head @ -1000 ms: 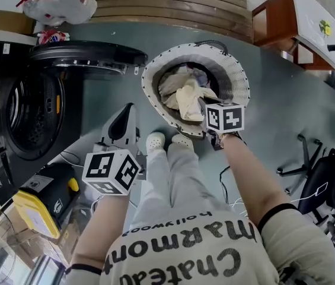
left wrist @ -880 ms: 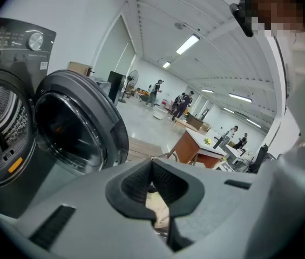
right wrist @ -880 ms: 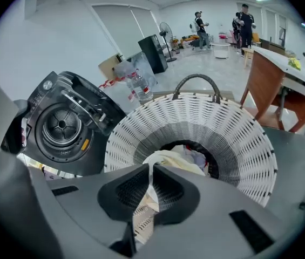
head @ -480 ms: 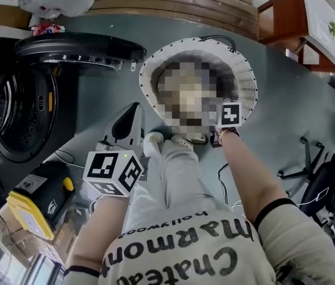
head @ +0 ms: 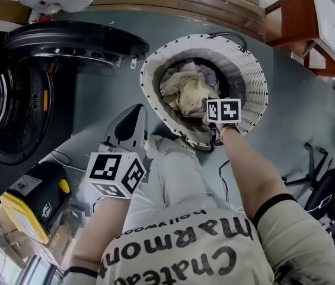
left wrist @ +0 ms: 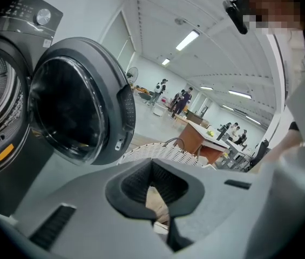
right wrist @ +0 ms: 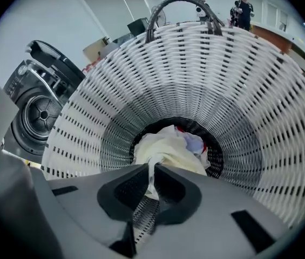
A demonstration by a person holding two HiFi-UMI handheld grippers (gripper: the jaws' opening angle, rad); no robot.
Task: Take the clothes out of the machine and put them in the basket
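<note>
Clothes (head: 188, 91), heaped in the bottom of the white woven basket (head: 253, 94), directly ahead of and below the right tongs (right wrist: 150, 166). The right tongs are all but closed, and a fold of the cream garment (right wrist: 165, 152) is pinched at their tips. The rest of that garment trails forward onto the pile.

A second earlier the same garment hangs from these tongs above the basket's near rim. Now the tongs sit lower, inside the basket's mouth, and the cloth rests on the heap. By this reading the delivery is nearly complete and only the release remains.

The left tongs (left wrist: 152, 163) have their jaws together on nothing. They are held low on the near side of the basket and point towards it, well apart from the right pair.

The washing machine (head: 13, 117) stands off to the left of the left tongs, with its round door (head: 78, 43) swung fully open between machine and basket. The drum is dark, and whether clothing remains inside cannot be made out.

The person's trousered legs (head: 176, 171) stand between the two pairs of tongs, against the basket's near rim. A yellow-topped case (head: 31, 209) lies on the floor just behind the left tongs. An office chair (head: 327, 189) stands far out to the right of the right tongs, and a wooden table (head: 297, 16) stands beyond the basket. The open door is the likeliest obstacle to a return reach towards the drum.
</note>
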